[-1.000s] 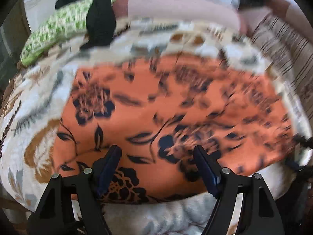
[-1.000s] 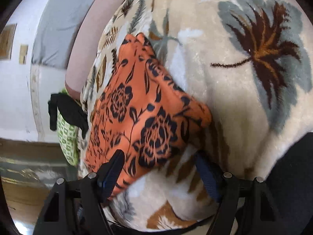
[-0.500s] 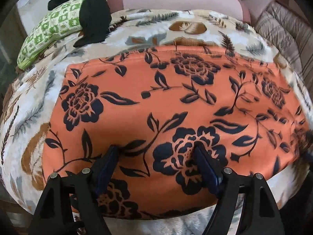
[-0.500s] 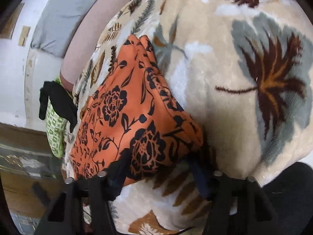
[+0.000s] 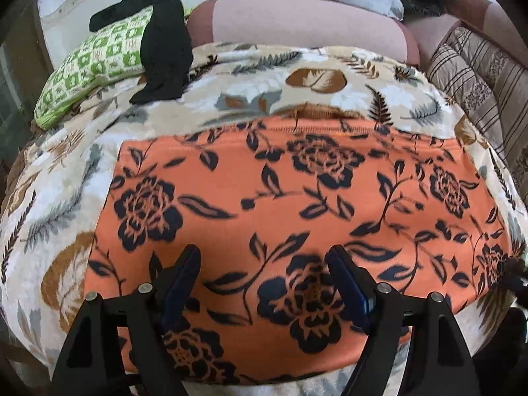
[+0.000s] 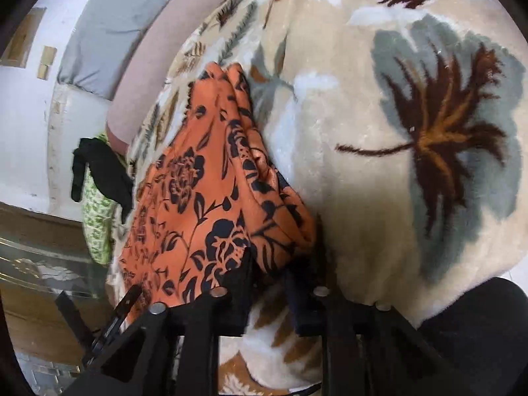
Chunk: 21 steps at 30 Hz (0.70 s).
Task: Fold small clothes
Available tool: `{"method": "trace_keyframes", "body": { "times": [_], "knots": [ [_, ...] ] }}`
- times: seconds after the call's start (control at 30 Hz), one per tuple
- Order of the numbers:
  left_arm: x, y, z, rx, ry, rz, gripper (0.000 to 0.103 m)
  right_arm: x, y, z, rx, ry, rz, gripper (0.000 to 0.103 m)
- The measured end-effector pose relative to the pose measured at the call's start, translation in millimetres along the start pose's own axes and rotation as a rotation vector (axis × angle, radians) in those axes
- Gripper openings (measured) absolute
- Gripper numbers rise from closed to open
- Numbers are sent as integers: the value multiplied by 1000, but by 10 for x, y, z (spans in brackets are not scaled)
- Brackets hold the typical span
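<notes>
An orange garment with black flowers (image 5: 297,204) lies spread flat on a cream leaf-print blanket (image 5: 66,171). My left gripper (image 5: 264,264) is open and hovers over the garment's near edge, with nothing between its fingers. In the right wrist view the same orange garment (image 6: 211,198) shows from its side. My right gripper (image 6: 269,274) has closed in on the garment's near corner; the fabric edge sits between its dark fingers, which stand a narrow gap apart.
A green patterned pillow (image 5: 95,66) with a black garment (image 5: 165,46) draped over it lies at the back left. A pink bolster (image 5: 307,29) and a striped cushion (image 5: 478,76) line the back and right. The blanket (image 6: 412,132) fills the right of the right wrist view.
My right gripper has narrowed from wide open to nearly shut around the garment's corner. The left gripper stayed open while its view pulled back a little, and the garment now lies smoother.
</notes>
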<state>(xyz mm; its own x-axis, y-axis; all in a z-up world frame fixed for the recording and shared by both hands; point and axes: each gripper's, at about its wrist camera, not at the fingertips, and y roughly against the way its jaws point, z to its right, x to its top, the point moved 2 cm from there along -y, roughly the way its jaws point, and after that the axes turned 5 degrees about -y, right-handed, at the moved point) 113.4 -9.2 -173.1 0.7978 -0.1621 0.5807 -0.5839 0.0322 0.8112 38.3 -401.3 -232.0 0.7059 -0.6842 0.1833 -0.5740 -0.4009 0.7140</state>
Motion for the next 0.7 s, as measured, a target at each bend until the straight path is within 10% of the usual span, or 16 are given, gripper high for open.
{"method": "trace_keyframes", "body": {
  "times": [0.07,0.17,0.4,0.47,0.5,0.7],
  "knots": [
    [4,-123,34,1,-28,-25,80,105,178,-47,-7,15,74,68],
    [-52,-248,85,17,-43,-37,81,428,276,-253,18,84,127,69],
    [-53,-252,69,8,-37,-36,83,1323,-845,-562,46,123,-107,69],
    [-56,-257,58,5,-41,-33,84,1377,-1076,-645,80,142,-177,46],
    [-54,-263,48,1,-41,-30,85,1346,-1094,-701,60,177,-183,18],
    [-36,-276,27,-2,-39,-30,88,1456,-976,-335,23,18,-52,17]
  ]
}}
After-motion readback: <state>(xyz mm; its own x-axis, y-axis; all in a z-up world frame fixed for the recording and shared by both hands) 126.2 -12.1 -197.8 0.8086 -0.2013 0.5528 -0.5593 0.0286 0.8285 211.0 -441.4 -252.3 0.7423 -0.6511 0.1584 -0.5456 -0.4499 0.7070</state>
